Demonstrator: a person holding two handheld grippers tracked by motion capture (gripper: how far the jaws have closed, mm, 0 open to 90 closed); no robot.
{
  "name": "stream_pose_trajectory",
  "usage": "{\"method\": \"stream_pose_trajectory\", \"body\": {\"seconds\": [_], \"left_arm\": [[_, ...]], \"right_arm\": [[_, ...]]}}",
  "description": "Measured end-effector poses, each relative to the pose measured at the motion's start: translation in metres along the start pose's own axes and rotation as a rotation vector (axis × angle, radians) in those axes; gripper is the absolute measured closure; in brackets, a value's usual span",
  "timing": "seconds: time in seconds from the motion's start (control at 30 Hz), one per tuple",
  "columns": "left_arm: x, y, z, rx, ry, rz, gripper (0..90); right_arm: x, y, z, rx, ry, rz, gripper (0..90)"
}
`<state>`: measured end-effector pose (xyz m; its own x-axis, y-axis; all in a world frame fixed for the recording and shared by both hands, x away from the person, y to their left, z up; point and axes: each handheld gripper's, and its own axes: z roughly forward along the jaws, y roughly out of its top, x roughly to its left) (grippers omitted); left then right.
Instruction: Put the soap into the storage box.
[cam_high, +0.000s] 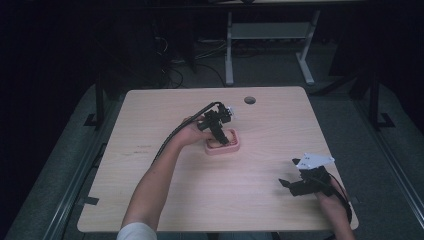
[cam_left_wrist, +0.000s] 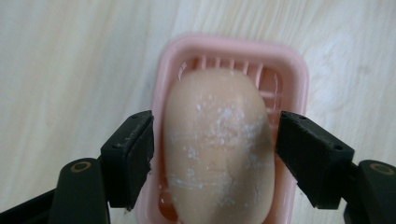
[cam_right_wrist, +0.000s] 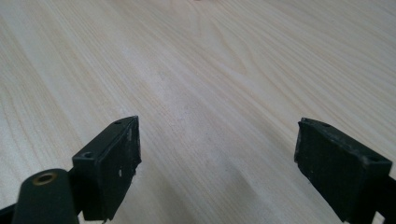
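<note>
- The table (cam_high: 165, 200) is light wood with a round hole (cam_high: 249, 100) near its far edge. The room around it is dark. A grey floor (cam_high: 270, 67) and the white legs of another table (cam_high: 229, 50) show behind it.
- A pink soap dish (cam_high: 234, 146) sits near the middle of the table, well on the near side of the hole.
- A bar of soap (cam_left_wrist: 217, 149) lies in the dish. It is pale and tan, with white marks on top.
- In the left gripper view the long way of the soap runs straight away from the camera, the same way as the long way of the dish. One rounded end points to the far wall of the dish (cam_left_wrist: 299, 65), where you can see thin ribs.
- The left gripper (cam_left_wrist: 215, 154) is over the dish. Its jaws stand one on each side of the soap, close to it. I cannot tell if they touch it.
- The high view is too small to show the soap well, but it shows the left gripper (cam_high: 219, 136) coming down on the dish.
- The right gripper (cam_high: 295, 186) rests far from the dish, near the right front corner of the table.
- In the right gripper view its jaws are wide apart with bare wood (cam_right_wrist: 210, 93) between them.
</note>
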<state>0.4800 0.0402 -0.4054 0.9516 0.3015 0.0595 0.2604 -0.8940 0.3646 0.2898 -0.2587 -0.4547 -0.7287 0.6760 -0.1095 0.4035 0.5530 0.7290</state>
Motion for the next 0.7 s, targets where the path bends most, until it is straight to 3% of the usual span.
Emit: {"method": "stream_pose_trajectory", "body": {"seconds": [0.7], "left_arm": [[-0.0078, -0.0074, -0.0105, 0.032, -0.004, 0.013, 25.4]], "right_arm": [[0.0001, -0.0001, 0.0008, 0.000, -0.003, 0.006, 14.0]]}}
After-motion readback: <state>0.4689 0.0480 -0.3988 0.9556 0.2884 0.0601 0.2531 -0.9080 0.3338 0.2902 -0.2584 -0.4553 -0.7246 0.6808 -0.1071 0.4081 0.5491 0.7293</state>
